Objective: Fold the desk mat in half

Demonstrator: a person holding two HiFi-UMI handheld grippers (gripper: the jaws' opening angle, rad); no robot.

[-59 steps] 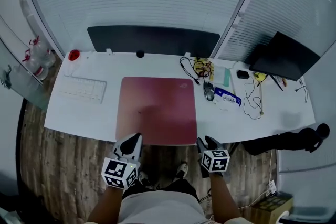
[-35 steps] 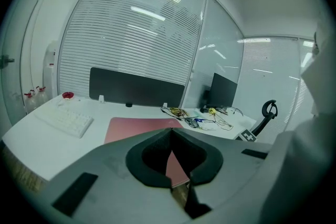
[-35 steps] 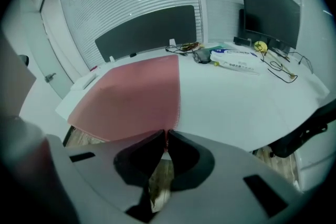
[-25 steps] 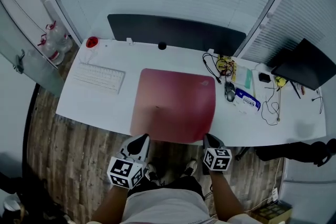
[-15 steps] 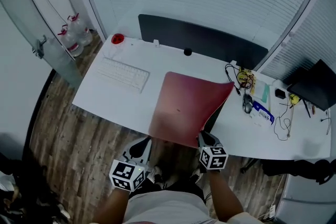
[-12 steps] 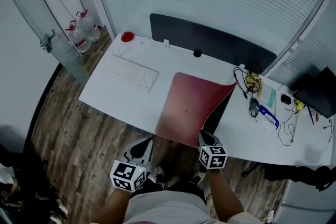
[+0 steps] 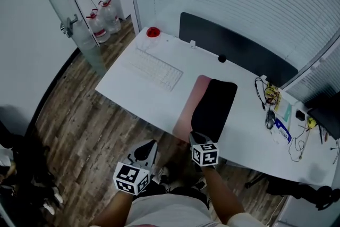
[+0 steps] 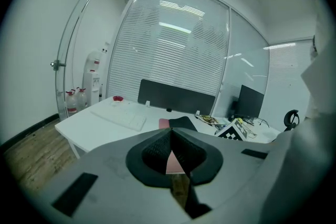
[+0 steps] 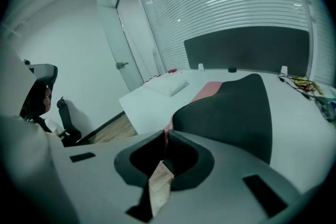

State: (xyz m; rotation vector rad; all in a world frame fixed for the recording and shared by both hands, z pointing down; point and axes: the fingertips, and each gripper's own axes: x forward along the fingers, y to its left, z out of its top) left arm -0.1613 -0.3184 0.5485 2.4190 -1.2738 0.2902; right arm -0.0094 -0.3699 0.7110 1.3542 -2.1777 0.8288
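Desk mat (image 7: 213, 106) corner sits clamped in the right hand-held gripper (image 7: 194, 139), left hand-held gripper (image 7: 146, 148) closed, empty; a slip could unfold it.

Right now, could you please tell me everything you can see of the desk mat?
The desk mat is a thin, flexible sheet, pink on top, black underneath. Its right part is turned over leftward, black side up, leaving a pink strip along the left edge. It lies on the desk, right of the keyboard; the right gripper is shut on its near corner.
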